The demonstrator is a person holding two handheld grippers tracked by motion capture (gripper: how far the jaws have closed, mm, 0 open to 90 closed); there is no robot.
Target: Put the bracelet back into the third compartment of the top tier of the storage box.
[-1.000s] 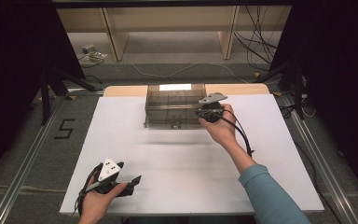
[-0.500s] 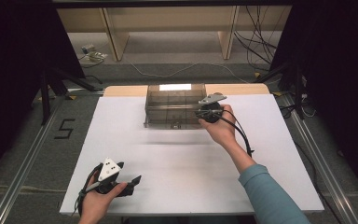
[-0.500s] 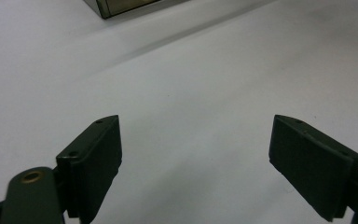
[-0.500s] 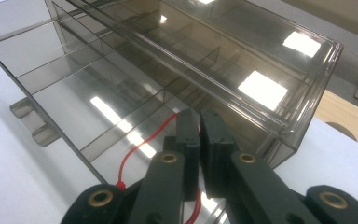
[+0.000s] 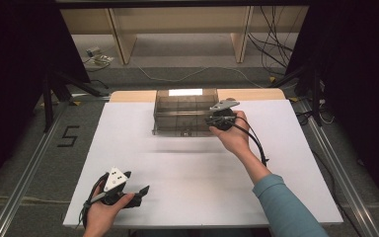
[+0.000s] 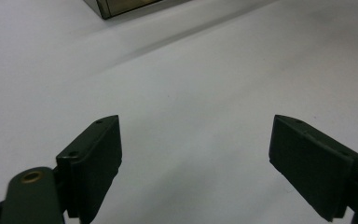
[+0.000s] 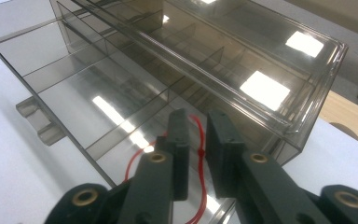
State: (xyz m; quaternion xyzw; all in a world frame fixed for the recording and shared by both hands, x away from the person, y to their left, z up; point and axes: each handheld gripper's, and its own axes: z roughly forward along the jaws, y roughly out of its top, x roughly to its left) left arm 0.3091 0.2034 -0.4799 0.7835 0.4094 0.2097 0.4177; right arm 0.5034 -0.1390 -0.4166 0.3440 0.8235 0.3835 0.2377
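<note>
High view shows the one bit of writing you can read: a black figure "5" (image 5: 69, 136) marked on the grey floor to the left of the white table (image 5: 177, 182); the box carries no label that can be made out. Your right gripper (image 5: 216, 120) sits at the near right corner of the smoky clear plastic box (image 5: 182, 111), which stands at the far middle of the table, just in front of a bare wooden strip (image 5: 256, 94). In the right gripper view its jaws have just been opening and now stand a narrow gap apart over the clear lid (image 7: 121, 93), above the box's divided compartments. A thin red string (image 7: 196, 140) runs through that gap; the pads do not look pressed on it, though you cannot tell for sure whether one of them touches it. A small clear latch tab (image 7: 39, 122) juts from the box's front edge. Your left gripper (image 5: 140, 195) rests at the near left of the table, well apart from the box. In the left gripper view its jaws are spread wide over bare white surface with nothing between them, and a corner of the box shows at the top edge
</note>
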